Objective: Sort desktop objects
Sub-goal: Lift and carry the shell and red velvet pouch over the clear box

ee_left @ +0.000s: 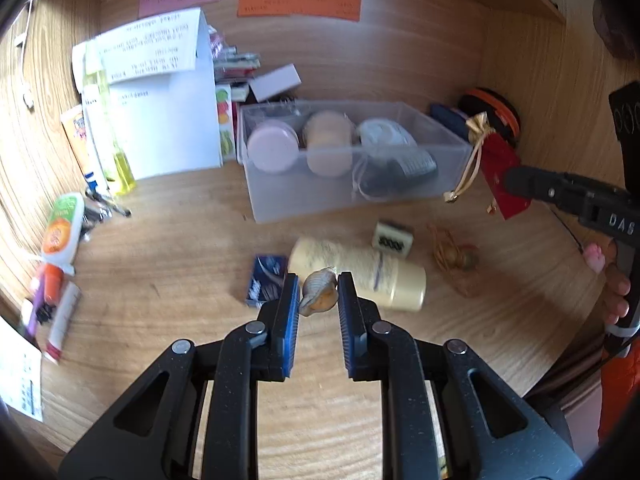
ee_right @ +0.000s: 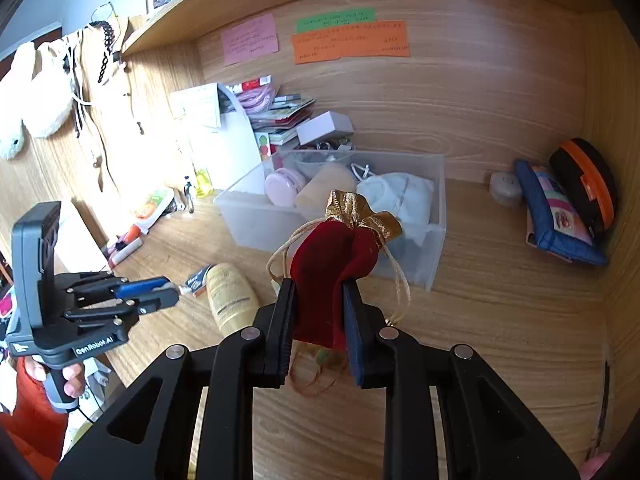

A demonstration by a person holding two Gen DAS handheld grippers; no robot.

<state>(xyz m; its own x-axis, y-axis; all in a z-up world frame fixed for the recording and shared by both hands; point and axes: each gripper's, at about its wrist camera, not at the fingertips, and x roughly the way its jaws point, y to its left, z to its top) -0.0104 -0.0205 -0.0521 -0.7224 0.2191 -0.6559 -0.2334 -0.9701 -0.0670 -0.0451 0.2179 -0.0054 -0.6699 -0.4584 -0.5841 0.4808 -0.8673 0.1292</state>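
My left gripper (ee_left: 319,294) is shut on a small brown-and-white seashell (ee_left: 318,293), held above the desk in front of a cream bottle (ee_left: 360,274) lying on its side. My right gripper (ee_right: 318,312) is shut on a red velvet pouch (ee_right: 332,276) with a gold top and cord, held in the air in front of the clear plastic bin (ee_right: 436,240). The pouch also shows in the left wrist view (ee_left: 500,176), beside the bin (ee_left: 280,196). The left gripper also shows in the right wrist view (ee_right: 160,294).
The bin holds a pink round case (ee_left: 272,146), a tan jar (ee_left: 328,140) and a white bundle (ee_left: 384,132). On the desk lie a blue packet (ee_left: 266,280), a small tile (ee_left: 392,238), a mesh bag (ee_left: 456,258), tubes at the left (ee_left: 60,228), and pouches at the right (ee_right: 560,216).
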